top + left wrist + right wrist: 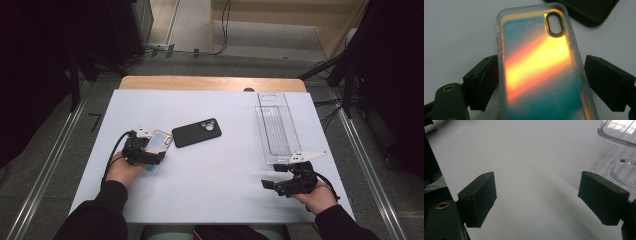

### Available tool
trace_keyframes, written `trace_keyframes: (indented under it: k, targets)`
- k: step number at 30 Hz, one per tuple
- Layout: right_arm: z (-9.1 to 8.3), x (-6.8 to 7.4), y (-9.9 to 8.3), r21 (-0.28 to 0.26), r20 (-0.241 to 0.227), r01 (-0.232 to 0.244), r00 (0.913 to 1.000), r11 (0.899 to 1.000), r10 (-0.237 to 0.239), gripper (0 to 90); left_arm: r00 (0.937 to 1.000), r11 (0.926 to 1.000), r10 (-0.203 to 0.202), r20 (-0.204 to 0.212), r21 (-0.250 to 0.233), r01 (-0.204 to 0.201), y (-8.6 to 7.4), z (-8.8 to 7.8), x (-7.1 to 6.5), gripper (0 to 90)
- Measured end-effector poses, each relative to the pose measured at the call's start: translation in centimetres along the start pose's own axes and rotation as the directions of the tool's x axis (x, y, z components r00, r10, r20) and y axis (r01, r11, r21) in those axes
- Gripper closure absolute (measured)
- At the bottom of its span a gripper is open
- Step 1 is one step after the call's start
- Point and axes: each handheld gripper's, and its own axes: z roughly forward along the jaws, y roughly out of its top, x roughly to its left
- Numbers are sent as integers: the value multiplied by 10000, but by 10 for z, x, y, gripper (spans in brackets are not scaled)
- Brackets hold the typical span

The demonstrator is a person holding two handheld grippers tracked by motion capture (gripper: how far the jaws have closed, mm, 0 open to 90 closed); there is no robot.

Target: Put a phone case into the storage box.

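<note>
A: Left gripper (541,82) straddles the iridescent case (536,72), which lies on the table (210,170) at the left, just beside the black case (197,132). Left jaw looks to touch the case edge; right jaw stands off it with a gap. So not a grip yet: jaws apart around it.

B: Step in hand?

A: By the look, the pick-up of the iridescent case. Next move calls for closing squarely on both long edges, then a lift.

B: Right gripper (537,197)?

A: Jaws wide, nothing between them, hanging over bare table just beside the clear tray (616,152).

B: Room?

A: Black case corner lies near the iridescent one's top end; a lift should go up before going sideways. Middle of the table is open through to the tray at the right. Table's near edge sits close behind both hands.
</note>
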Motion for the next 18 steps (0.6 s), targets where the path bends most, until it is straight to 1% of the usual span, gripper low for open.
trace_keyframes:
  k: [1,4,9,14,18]
  targets:
    - [0,0,0,2,1,3,10000,10000,-3,132,10000,10000,9,8,-22,-9,0,0,0,146]
    - [0,0,0,7,14,-24,10000,10000,24,132,10000,9993,-84,31,-360,85,-4,0,0,150]
    - [-1,0,0,-9,2,-23,10000,10000,23,132,9999,9995,-123,33,-285,124,-3,0,1,157]
    - [-1,0,0,-23,-10,-27,10000,10000,27,132,9996,9995,-253,83,-159,255,-1,-1,2,163]
    - [-1,0,0,-41,-17,3,10000,10000,-3,132,9983,9985,-502,302,-185,508,0,-3,4,165]
